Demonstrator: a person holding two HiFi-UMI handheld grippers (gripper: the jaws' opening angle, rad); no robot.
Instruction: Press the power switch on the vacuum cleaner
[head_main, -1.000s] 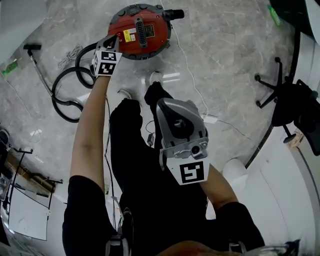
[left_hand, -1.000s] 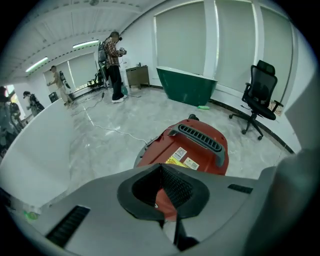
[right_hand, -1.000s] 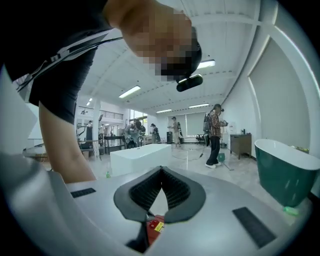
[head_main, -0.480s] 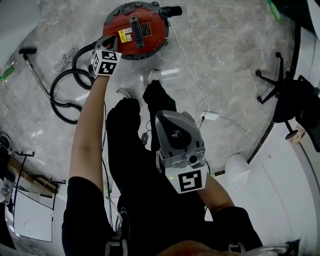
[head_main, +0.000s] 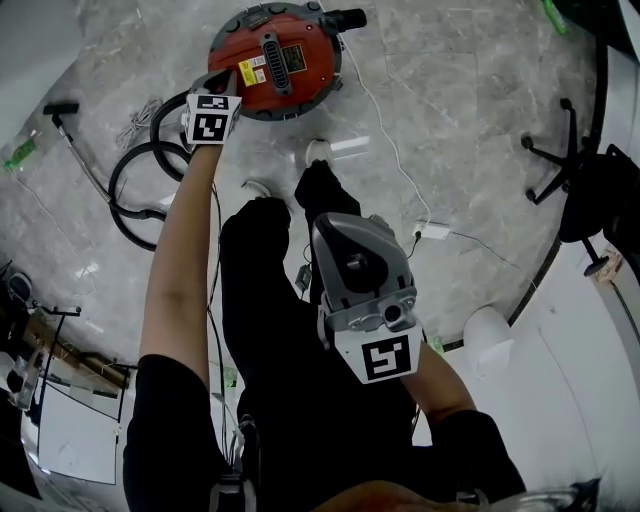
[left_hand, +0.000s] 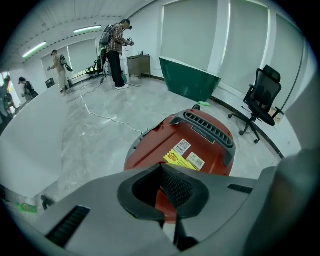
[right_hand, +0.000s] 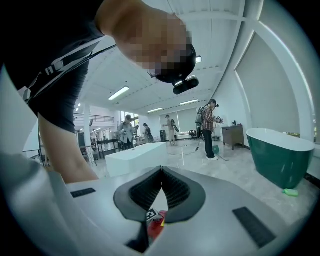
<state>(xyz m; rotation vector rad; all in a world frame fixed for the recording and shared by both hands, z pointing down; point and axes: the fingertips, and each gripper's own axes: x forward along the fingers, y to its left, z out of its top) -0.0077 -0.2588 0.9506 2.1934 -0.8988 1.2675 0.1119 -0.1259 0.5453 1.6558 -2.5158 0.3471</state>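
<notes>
On grey floor (head_main: 470, 110) sits round red vacuum cleaner (head_main: 274, 62).

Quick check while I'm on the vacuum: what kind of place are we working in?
It looks like a big open indoor hall, perhaps a showroom or test space. There is a polished stone floor, a green tub, an office chair, and other people working in the background.

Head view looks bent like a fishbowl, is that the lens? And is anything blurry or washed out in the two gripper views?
Head view: yes, wide-angle bending; the floor curves round the sharp red vacuum cleaner. Left gripper view: dark rounded corners, and the left gripper up close looks soft while the vacuum cleaner is crisp. Right gripper view: the same bending, plus a mosaic patch laid over a face afterwards.
</notes>
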